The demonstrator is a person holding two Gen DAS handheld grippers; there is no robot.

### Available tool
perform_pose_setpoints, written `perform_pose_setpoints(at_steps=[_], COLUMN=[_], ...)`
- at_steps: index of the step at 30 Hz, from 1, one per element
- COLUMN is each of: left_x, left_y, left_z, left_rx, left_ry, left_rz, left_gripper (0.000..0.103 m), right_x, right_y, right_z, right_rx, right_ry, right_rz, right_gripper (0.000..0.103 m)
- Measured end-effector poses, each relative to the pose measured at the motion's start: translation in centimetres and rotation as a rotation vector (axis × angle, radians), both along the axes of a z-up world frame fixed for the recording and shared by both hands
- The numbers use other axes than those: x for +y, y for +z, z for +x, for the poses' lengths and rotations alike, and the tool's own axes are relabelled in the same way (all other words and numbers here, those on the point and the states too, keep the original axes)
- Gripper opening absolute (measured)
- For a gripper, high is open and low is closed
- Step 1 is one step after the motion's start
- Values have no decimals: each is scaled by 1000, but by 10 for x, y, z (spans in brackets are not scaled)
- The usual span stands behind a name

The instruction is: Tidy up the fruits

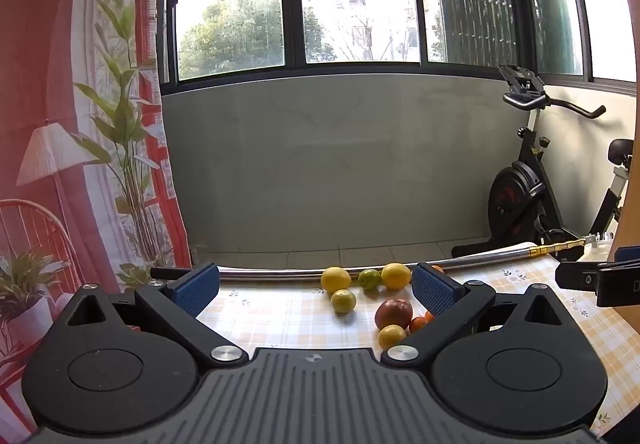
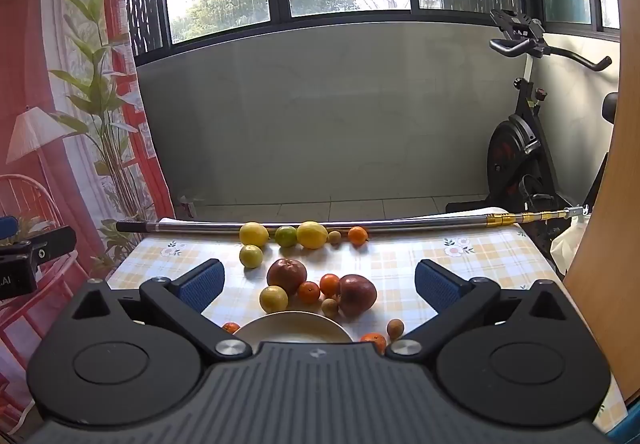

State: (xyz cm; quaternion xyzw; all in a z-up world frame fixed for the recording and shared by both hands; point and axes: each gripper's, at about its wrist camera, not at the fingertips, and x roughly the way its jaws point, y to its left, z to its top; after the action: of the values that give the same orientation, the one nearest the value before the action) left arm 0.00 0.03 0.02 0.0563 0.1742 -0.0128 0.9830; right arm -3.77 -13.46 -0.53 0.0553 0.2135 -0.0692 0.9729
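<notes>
Loose fruit lies on a checked tablecloth (image 2: 460,268). Two lemons (image 2: 253,234) (image 2: 312,235) and a green lime (image 2: 285,236) sit along a metal pole (image 2: 400,224). Two dark red fruits (image 2: 287,276) (image 2: 357,295), small oranges (image 2: 329,284) and yellow-green citrus (image 2: 273,299) lie mid-table, behind a white plate (image 2: 292,328) that looks empty. My right gripper (image 2: 320,284) is open and empty above the plate. My left gripper (image 1: 316,288) is open and empty, further left; the lemon (image 1: 335,279) and red fruit (image 1: 393,313) lie ahead of it.
The pole lies along the table's far edge. An exercise bike (image 2: 524,148) stands at the back right by the window wall. A printed red curtain (image 2: 60,104) hangs on the left. A wooden panel (image 2: 600,244) stands at the right table edge.
</notes>
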Motion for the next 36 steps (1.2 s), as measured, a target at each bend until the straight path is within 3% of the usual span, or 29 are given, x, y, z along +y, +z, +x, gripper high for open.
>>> perform_pose_setpoints(at_steps=[36], left_x=[2], left_y=[0], left_z=[-3], left_rx=[-13], left_ry=[10], left_rz=[-18], left_gripper=[103], right_x=[3], right_y=[3], right_z=[-8], right_rx=[-30], right_ry=[-19], right_rz=[-21], right_gripper=[103])
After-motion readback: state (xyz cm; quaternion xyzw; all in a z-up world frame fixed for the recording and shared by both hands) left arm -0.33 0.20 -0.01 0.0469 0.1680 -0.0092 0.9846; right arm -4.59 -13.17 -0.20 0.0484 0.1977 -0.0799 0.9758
